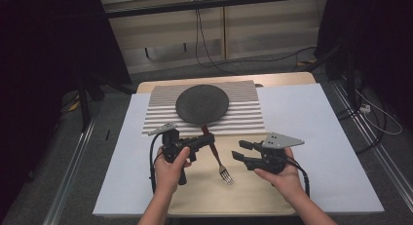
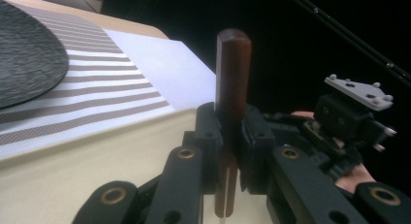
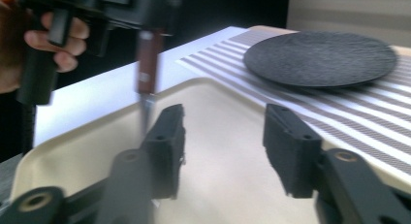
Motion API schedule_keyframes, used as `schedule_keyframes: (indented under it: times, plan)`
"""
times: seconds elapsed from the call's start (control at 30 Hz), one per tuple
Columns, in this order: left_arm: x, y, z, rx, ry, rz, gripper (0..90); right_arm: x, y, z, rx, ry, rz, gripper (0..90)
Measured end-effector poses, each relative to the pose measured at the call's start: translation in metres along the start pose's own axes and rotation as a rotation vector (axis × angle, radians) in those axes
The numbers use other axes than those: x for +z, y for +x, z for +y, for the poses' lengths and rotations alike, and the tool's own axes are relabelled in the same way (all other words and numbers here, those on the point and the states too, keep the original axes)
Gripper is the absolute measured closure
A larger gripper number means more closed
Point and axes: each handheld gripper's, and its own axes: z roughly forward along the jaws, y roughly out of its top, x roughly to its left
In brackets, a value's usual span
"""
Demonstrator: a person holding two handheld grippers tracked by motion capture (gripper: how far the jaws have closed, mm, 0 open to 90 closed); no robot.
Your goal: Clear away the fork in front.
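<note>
We are sitting at a table covered by a pale cream mat and white paper, holding a black two-jaw gripper in each hand. Our left gripper (image 1: 207,141) is pinching the dark reddish-brown wooden handle of a metal fork (image 1: 217,159) — in the left gripper view the handle (image 2: 231,88) is standing clamped between the two pads. From above, the fork is slanting down toward us, its tines (image 1: 226,176) hanging at or just over the cream mat (image 1: 234,196); we cannot tell whether they are touching it.

Our right gripper (image 1: 239,151) is resting just beside the fork with its jaws spread and nothing between them; in its own view the pads (image 3: 291,151) are standing well apart.

Beyond the fork, a round dark grey plate (image 1: 202,104) is lying on a grey-and-white striped placemat (image 1: 243,113), with nothing on it.

We are judging that the pick-up is done and the left hand alone is carrying the fork — setting it down, probably beside the plate, is what is left.
</note>
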Motion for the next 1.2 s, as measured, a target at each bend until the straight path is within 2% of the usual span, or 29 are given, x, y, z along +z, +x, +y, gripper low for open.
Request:
schedule_keyframes:
  times: [0.2, 0.33, 0.53, 0.63, 0.77, 0.83, 0.87, 0.93, 1.03, 1.2]
  plan:
    - [-0.019, 0.007, 0.002, 0.006, 0.024, 0.016, 80.6, -0.016, -0.009, -0.005, 0.007, 0.005, -0.065, 31.3]
    - [-0.030, 0.011, 0.002, 0.003, 0.041, 0.021, 80.7, -0.027, -0.014, -0.008, 0.010, 0.002, -0.103, 26.2]
    - [-0.044, 0.017, 0.001, 0.004, 0.088, 0.042, 80.7, -0.041, -0.019, -0.012, 0.004, 0.002, -0.128, 23.0]
    - [-0.050, 0.022, 0.001, -0.010, 0.095, 0.050, 80.7, -0.045, -0.021, -0.014, 0.009, 0.001, -0.139, 21.9]
    - [-0.055, 0.031, -0.001, -0.026, 0.145, 0.056, 80.7, -0.046, -0.023, -0.017, 0.023, -0.005, -0.139, 21.1]
    - [-0.055, 0.034, -0.003, -0.034, 0.137, 0.060, 80.6, -0.045, -0.023, -0.018, 0.035, -0.008, -0.137, 20.8]
    - [-0.054, 0.035, -0.003, -0.022, 0.137, 0.067, 80.4, -0.045, -0.024, -0.018, 0.036, -0.011, -0.135, 20.7]
    - [-0.052, 0.037, -0.004, 0.016, 0.136, 0.119, 78.8, -0.046, -0.024, -0.018, 0.036, -0.018, -0.137, 20.1]
    - [-0.047, 0.043, -0.009, 0.060, 0.127, 0.169, 75.9, -0.048, -0.025, -0.019, 0.041, -0.025, -0.144, 19.7]
    - [-0.037, 0.050, -0.015, 0.118, 0.147, 0.214, 71.3, -0.049, -0.026, -0.021, 0.045, -0.028, -0.148, 19.1]
